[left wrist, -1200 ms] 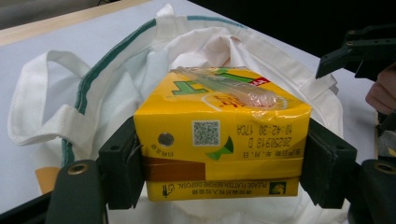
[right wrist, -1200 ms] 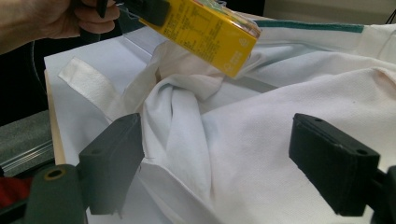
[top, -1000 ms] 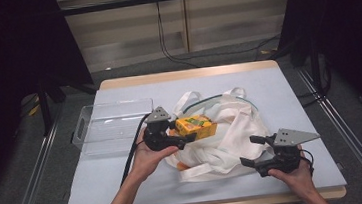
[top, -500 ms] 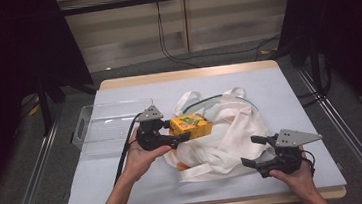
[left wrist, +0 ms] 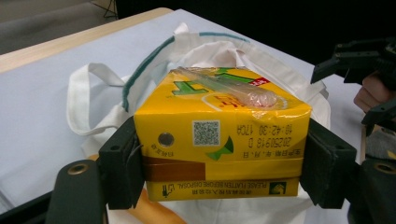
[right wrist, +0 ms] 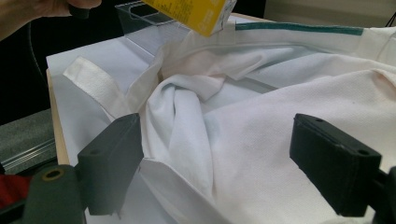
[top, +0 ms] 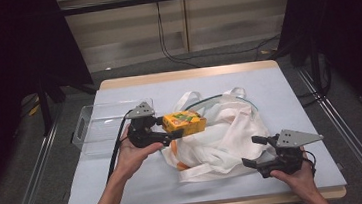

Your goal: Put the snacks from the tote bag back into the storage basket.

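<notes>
Near the counter's (top: 127, 187) middle, the left gripper (top: 174, 128) clamps a yellow juice carton (left wrist: 219, 140) above the white tote bag (top: 222, 138); the right gripper (right wrist: 233, 158) gapes wide near the front-right corner.

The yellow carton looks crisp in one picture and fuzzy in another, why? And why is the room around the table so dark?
Left gripper view: the yellow carton sits close and evenly lit, its print sharp. Right gripper view: its corner is soft, while the white bag is clearer. High view: light falls on the table; the surroundings stay nearly black, and the carton is small.
</notes>
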Demonstrator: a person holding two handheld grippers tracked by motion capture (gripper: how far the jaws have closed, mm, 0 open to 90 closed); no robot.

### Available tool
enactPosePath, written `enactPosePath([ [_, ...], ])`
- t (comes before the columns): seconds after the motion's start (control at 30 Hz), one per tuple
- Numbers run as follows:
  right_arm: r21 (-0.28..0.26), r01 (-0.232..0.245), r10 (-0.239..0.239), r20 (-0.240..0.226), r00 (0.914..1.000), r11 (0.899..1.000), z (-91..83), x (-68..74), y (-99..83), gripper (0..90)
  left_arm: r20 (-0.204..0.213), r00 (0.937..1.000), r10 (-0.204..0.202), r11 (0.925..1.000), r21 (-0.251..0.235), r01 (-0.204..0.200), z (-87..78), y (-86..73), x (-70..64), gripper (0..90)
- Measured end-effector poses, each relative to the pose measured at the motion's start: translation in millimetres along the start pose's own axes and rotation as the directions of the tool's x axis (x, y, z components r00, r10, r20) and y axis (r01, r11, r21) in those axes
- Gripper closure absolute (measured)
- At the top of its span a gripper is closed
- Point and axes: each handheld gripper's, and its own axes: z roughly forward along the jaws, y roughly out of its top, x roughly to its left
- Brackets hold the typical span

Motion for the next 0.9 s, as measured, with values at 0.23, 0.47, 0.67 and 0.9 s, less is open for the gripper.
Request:
enactPosePath([
  [0.23,0.000,0.004,-0.004,0.003,1.0000,1.000,0.5,0.1,0.0,17.4,-0.003,0.9999,-0.010,0.9998,-0.019,0.010,-19.1,4.7,9.8,27.5],
  [0.47,0.001,0.002,-0.002,0.007,1.0000,1.000,0.2,0.1,-0.2,17.4,-0.013,0.9998,-0.016,0.9981,-0.059,0.016,-34.4,7.4,15.7,27.5],
  [0.67,-0.004,0.005,-0.005,0.009,0.9999,1.000,0.0,-0.2,-0.1,17.1,-0.040,0.9991,-0.017,0.9975,-0.069,0.014,-45.0,8.7,18.9,27.5],
  [0.9,-0.004,0.000,0.000,0.014,0.9999,1.000,0.1,-0.5,-0.7,16.7,-0.081,0.9961,-0.033,0.9969,-0.073,0.027,-57.1,9.7,25.6,27.5],
])
